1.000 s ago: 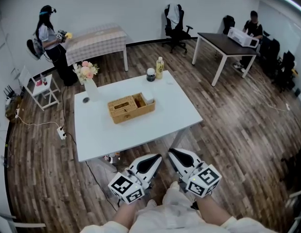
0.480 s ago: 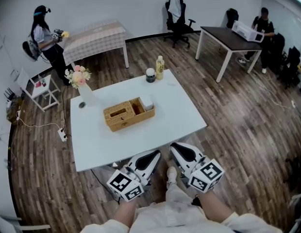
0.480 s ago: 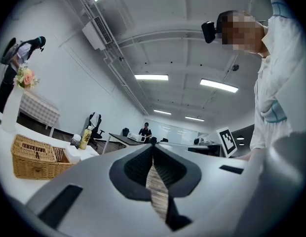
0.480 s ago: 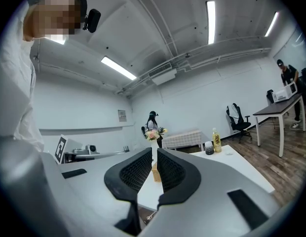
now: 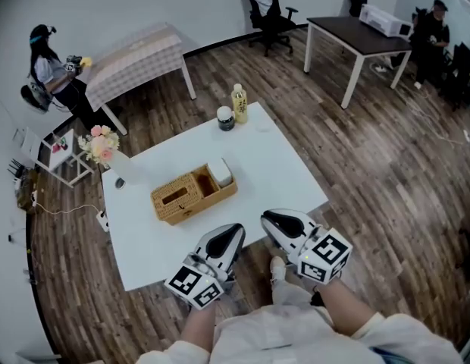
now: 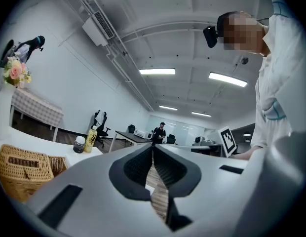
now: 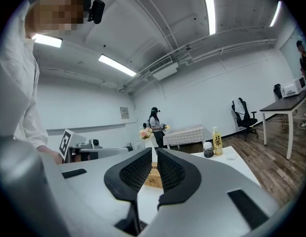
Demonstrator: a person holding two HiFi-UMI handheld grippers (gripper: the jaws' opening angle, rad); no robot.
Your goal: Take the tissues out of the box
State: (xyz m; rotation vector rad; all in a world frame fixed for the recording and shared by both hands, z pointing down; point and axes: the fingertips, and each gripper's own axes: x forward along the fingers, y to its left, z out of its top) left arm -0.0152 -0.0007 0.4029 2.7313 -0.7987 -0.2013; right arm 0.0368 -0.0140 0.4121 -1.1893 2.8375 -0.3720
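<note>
A wicker tissue box lies in the middle of the white table, with an oval slot in its lid and a white item in its open side compartment. No tissue shows above the slot. My left gripper is shut and empty, its tip over the table's near edge, just short of the box. My right gripper is beside it, also shut with nothing held. In the left gripper view the box is low at the left of the gripper. The right gripper points at the box.
A yellow bottle and a dark jar stand at the table's far edge, a flower vase at its left corner. A person stands by a checked-cloth table. A dark desk and an office chair stand behind.
The table and box have come nearer in the head view. Both grippers have moved forward from over the floor to the table's near edge, still shut.
</note>
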